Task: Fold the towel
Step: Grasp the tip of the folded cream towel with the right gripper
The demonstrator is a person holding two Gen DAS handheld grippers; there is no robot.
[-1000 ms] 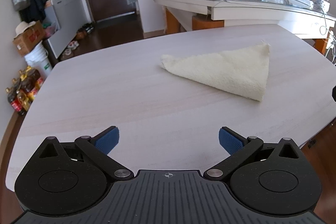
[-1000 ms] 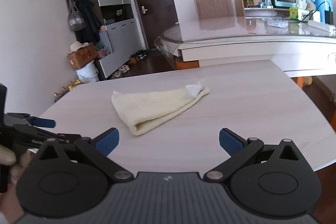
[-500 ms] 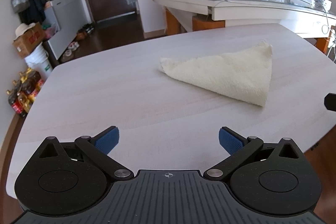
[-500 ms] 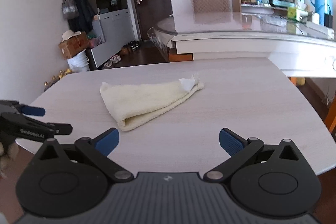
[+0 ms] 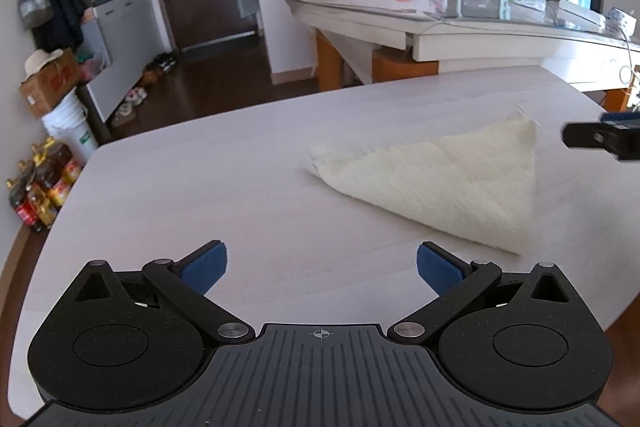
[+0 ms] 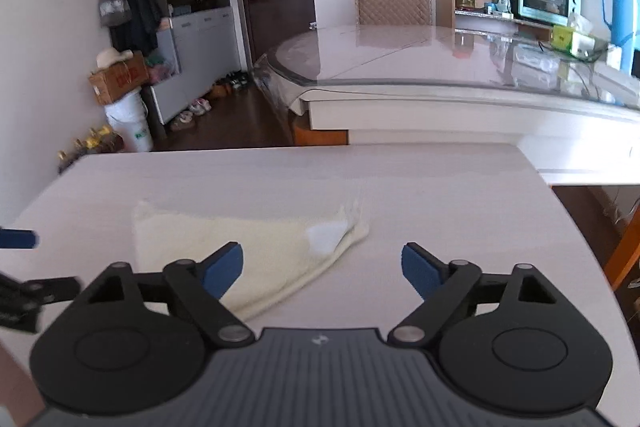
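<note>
A: Where's the towel (image 6: 248,259)?

B: Lower left of your right wrist view, folded flat on the table (image 6: 460,211). Your right gripper (image 6: 322,269) holds nothing; its jaws have just been narrowing, one pad over the cloth. Your left gripper (image 5: 322,269) is spread wide, empty.

A: The risk?

B: Closing before you reach the corner (image 6: 352,227): you'd likely pinch one layer only and drag the fold apart.
</note>
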